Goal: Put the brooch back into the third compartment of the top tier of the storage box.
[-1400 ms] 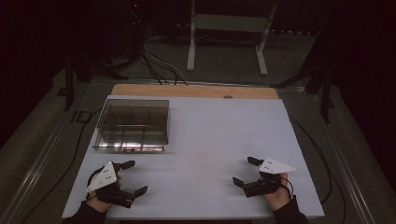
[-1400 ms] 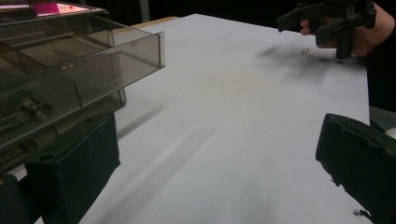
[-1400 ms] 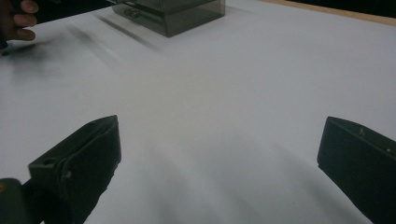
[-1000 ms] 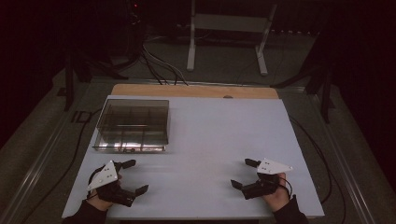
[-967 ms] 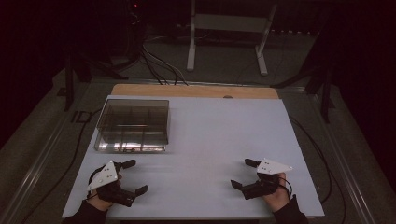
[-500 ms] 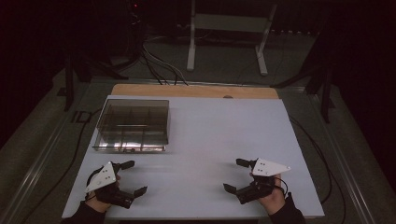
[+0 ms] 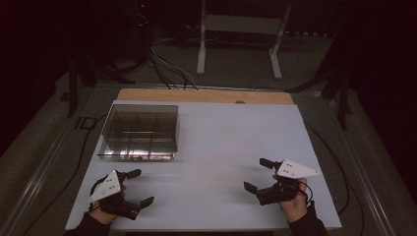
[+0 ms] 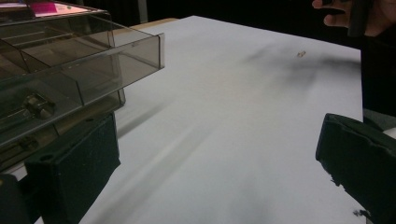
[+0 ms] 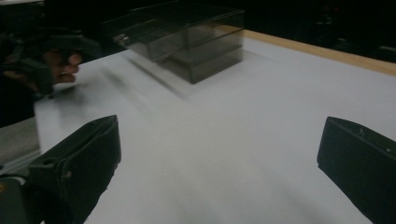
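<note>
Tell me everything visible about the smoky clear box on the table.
The clear box looks like smoke-tinted transparent plastic, rectangular and open-topped, with inner dividers forming compartments. It sits upright and flat on the white table, in the far left part. The left gripper view shows a shallow tray layer jutting out past the lower body, and small metallic-looking items in one compartment; what they are is unclear. Neither hand-held gripper touches it: the left hand-held gripper lies nearer the table's front edge, jaws open.

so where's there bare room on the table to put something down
The widest free patch is the white table top between the clear compartment box and the right edge. The near strip between the left gripper and the right gripper is bare too. The far-left corner, where the box sits, is the crowded spot.
</note>
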